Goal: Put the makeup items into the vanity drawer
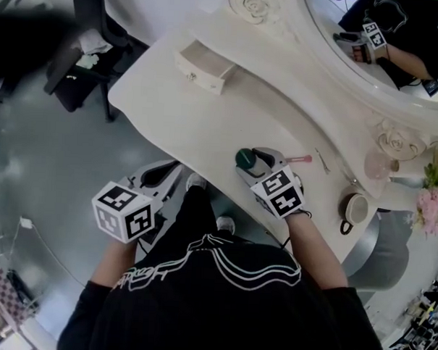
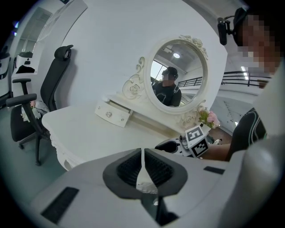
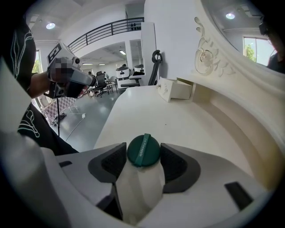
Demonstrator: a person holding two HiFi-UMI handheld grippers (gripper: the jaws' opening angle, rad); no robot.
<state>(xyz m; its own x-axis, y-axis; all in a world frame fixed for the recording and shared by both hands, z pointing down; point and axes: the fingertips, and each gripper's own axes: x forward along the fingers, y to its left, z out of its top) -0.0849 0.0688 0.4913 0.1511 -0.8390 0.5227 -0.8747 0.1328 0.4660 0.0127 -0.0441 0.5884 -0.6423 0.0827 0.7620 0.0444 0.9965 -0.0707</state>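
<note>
My right gripper (image 1: pixel 248 162) (image 3: pixel 141 156) is shut on a white bottle with a round dark-green cap (image 3: pixel 143 150) (image 1: pixel 246 159), its pads against the bottle's sides just above the near part of the white vanity top (image 1: pixel 206 126). The small white drawer (image 1: pixel 203 68) (image 3: pixel 176 89) (image 2: pixel 113 114) stands pulled open at the far left of the vanity, well away from the bottle. My left gripper (image 1: pixel 163 174) (image 2: pixel 142 171) is shut with nothing in it, held off the table's front edge over the floor.
A pink stick (image 1: pixel 301 159), a thin metal clip (image 1: pixel 322 161), a round pinkish compact (image 1: pixel 376 167) and a mug (image 1: pixel 355 209) lie to the right on the vanity. Pink flowers (image 1: pixel 432 194) stand at the far right. An oval mirror (image 2: pixel 178 73) rises behind, and an office chair (image 2: pixel 49 93) stands at left.
</note>
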